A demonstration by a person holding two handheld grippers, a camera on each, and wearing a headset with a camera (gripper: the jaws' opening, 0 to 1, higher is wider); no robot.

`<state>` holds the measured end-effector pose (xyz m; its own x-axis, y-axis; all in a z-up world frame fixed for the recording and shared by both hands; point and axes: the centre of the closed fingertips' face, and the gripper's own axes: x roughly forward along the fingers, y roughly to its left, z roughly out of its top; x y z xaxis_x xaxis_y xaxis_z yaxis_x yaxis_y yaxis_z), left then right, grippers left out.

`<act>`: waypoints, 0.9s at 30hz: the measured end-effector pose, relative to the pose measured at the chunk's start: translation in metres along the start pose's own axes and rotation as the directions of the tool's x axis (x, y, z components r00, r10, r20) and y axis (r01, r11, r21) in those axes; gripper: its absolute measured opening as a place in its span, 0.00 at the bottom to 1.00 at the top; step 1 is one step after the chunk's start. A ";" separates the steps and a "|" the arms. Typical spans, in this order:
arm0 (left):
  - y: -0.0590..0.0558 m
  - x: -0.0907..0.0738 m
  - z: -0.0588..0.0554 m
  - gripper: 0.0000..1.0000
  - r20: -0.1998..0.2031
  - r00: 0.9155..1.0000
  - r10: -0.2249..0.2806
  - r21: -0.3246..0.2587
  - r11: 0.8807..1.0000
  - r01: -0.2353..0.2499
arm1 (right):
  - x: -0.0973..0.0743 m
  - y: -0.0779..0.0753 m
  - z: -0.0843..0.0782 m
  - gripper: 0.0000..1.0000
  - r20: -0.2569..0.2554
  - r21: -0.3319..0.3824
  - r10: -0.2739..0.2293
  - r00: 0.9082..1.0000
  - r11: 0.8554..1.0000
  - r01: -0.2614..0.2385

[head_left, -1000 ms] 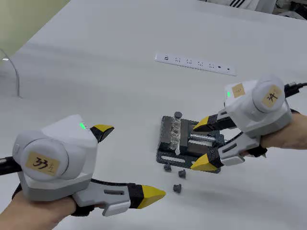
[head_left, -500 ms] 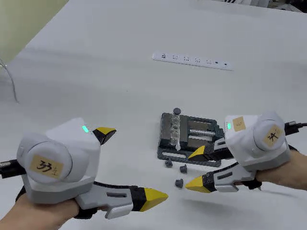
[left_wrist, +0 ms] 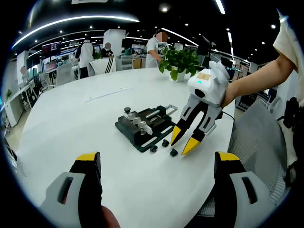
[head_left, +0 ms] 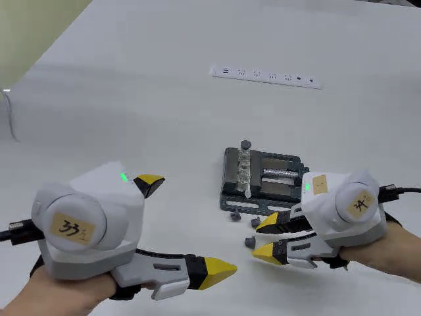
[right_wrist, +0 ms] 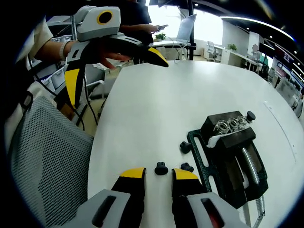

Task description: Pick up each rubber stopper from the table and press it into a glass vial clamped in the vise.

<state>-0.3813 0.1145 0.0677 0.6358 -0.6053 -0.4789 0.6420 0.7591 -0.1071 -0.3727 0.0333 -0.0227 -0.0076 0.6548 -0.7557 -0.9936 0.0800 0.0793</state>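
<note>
White table carries everything. Left gripper hangs well apart from the vise, to its near-left. Its jaws are spread wide with nothing in them. Right gripper is low, just in front of the vise. Its jaws are narrowed to a small gap and grip nothing. The vise is dark and clamps a row of glass vials. Power strip lies well beyond the vise on the far side. Three loose stoppers lie on the table along the vise's near edge. In the right gripper view the nearest stopper lies just ahead of the tips, in line with the gap. A fourth stopper sits at the far end of the vial row. Can't tell if it's seated in a vial.
</note>
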 end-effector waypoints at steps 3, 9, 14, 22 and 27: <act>0.000 0.000 -0.002 0.99 -0.003 1.000 0.001 -0.001 1.000 -0.001 | 0.003 -0.001 -0.003 0.16 -0.007 0.000 0.003 1.000 1.000 -0.003; 0.001 -0.001 -0.004 0.99 -0.005 1.000 0.004 -0.010 1.000 -0.004 | 0.006 -0.003 -0.004 0.14 -0.010 0.001 0.009 1.000 1.000 -0.009; 0.001 0.000 -0.004 0.99 -0.006 1.000 0.004 -0.012 1.000 -0.004 | 0.004 -0.002 -0.003 0.11 -0.011 0.004 0.010 1.000 1.000 -0.010; 0.000 0.000 -0.004 0.99 -0.005 1.000 0.000 -0.011 1.000 0.000 | 0.004 -0.003 -0.003 0.08 -0.008 0.003 0.005 1.000 1.000 -0.005; 0.000 0.000 -0.004 0.99 -0.005 1.000 0.001 -0.011 1.000 -0.001 | 0.004 -0.003 -0.003 0.07 -0.007 0.007 0.004 1.000 1.000 -0.004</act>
<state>-0.3825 0.1155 0.0639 0.6341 -0.6035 -0.4835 0.6367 0.7623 -0.1165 -0.3698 0.0336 -0.0284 -0.0126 0.6502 -0.7597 -0.9928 0.0826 0.0871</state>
